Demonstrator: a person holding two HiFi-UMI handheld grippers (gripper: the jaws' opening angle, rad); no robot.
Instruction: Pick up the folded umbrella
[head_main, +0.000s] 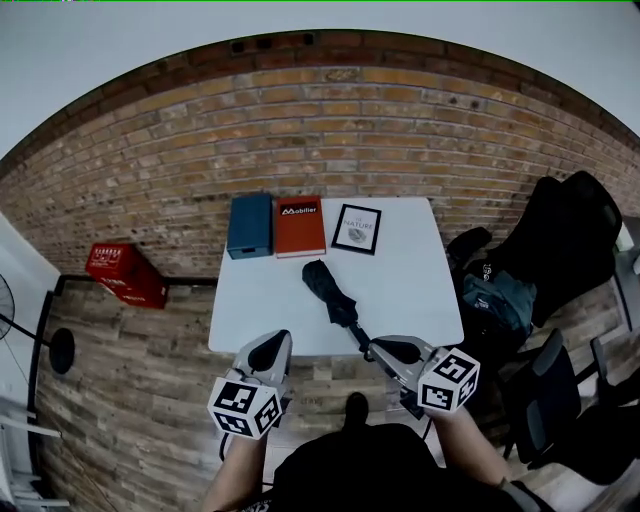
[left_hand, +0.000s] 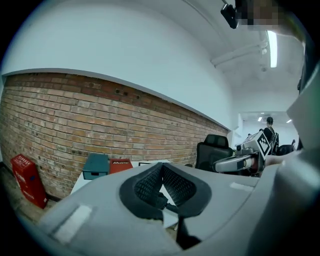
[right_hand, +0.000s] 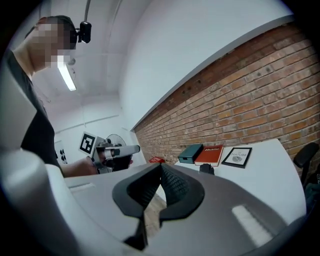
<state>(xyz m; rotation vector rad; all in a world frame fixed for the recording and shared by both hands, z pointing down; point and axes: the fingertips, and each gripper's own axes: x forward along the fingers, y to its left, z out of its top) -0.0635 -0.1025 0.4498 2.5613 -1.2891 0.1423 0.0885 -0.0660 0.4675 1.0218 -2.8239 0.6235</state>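
Note:
The folded black umbrella (head_main: 328, 285) lies on the white table (head_main: 400, 270), its handle toward the near edge. It also shows in the right gripper view as a dark umbrella (right_hand: 206, 169) in front of the books. My left gripper (head_main: 270, 345) (left_hand: 161, 167) hangs just off the table's near edge, left of the handle, pads together with nothing between them. My right gripper (head_main: 383, 350) (right_hand: 161, 167) is close to the handle's right side at the edge, also shut and empty. Neither touches the umbrella.
At the table's far side lie a blue box (head_main: 250, 224), a red book (head_main: 300, 225) and a framed print (head_main: 357, 228), all against a brick wall. A red crate (head_main: 127, 273) stands on the floor at left. A black chair with bags (head_main: 560, 240) stands at right.

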